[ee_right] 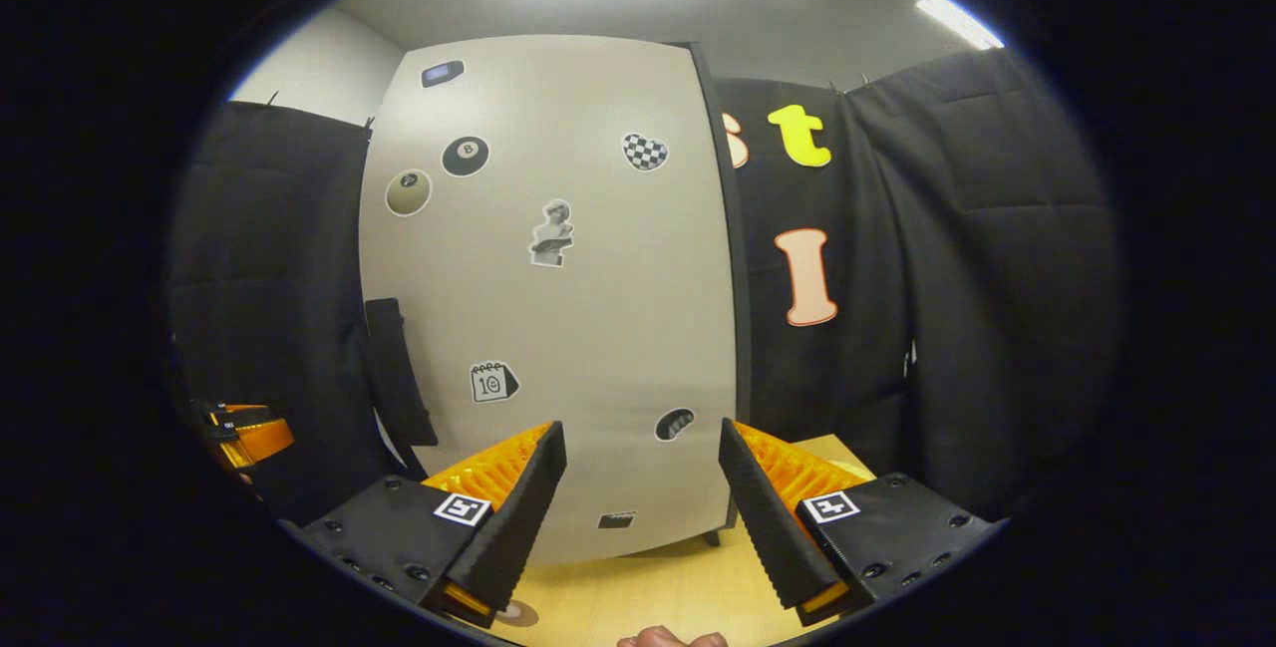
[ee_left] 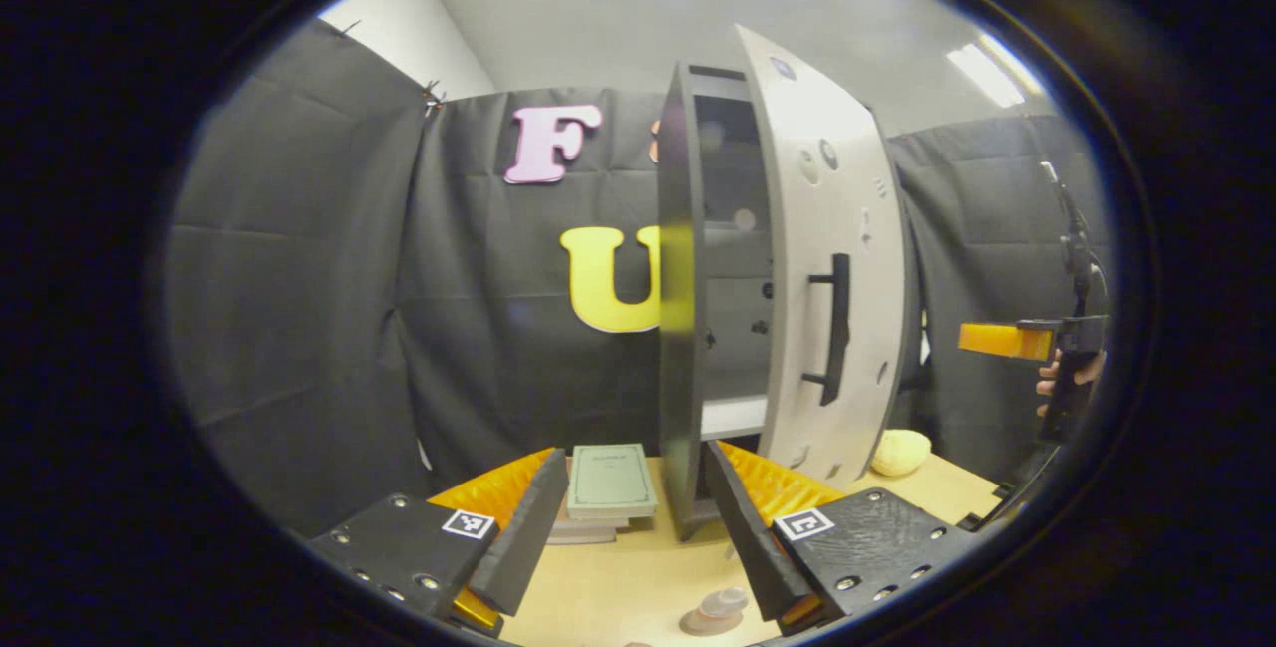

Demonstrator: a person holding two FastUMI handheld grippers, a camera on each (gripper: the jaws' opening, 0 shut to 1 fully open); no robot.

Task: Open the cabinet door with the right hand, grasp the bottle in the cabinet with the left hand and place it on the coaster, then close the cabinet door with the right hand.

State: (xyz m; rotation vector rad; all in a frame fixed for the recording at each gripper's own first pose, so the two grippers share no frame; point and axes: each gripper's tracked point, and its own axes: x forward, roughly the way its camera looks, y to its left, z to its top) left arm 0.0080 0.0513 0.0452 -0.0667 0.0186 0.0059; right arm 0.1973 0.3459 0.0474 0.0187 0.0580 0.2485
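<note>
The cabinet door [ee_left: 827,258] stands partly open, swung out toward the left gripper view's camera, so that a tall gap shows between its free edge and the dark front edge of the cabinet [ee_left: 681,308]. Through that gap 1 pale shelf [ee_left: 733,416] shows low down and dim shelves higher up; whether a bottle stands inside cannot be told from here. The door carries 1 dark vertical handle [ee_left: 835,328].

The left gripper [ee_left: 628,527] is spread wide with nothing between its 2 fingers, low over the table [ee_left: 618,597], in front of the cabinet's front edge. Bare table lies between the fingers and the cabinet base. To the left of the base lies 1 stack of books [ee_left: 610,487], a green cover on top. On the near table, just by the right finger, sits 1 small round brown piece that may be the coaster [ee_left: 713,615]. 1 pale rounded object [ee_left: 900,452] rests on the table to the right of the door.

At the right edge of the left gripper view a hand [ee_left: 1057,383] holds the other gripper up, apart from the door.

In the right gripper view the right gripper [ee_right: 643,517] is also spread and holds nothing, facing the door's outer face [ee_right: 558,298], which bears several stickers, near but not touching it. The handle [ee_right: 399,373] shows at the door's left edge.
</note>
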